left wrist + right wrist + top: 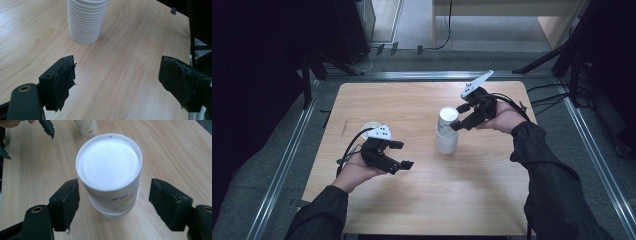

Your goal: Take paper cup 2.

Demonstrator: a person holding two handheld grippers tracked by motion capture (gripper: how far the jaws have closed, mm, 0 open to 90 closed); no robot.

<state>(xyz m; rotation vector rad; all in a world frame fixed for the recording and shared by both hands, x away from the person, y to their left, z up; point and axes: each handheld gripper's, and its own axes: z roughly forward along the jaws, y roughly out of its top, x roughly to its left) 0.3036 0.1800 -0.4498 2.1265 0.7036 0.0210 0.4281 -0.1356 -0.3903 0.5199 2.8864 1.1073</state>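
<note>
Two wide-open, empty grippers, left (404, 154) and right (459, 116), flank one cup stack (446, 130); one separate cup (86, 127) stands apart.

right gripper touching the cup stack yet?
Apart. In the right gripper view, the right gripper has open jaws, with bare table visible between each pad and the cup stack.

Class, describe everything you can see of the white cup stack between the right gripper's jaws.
The cup stack is white, upturned cups nested with ribbed rims at the bottom, faint print on the top cup. It stands upright on the wooden table. The right gripper has its jaws open on either side, not touching it.
</note>
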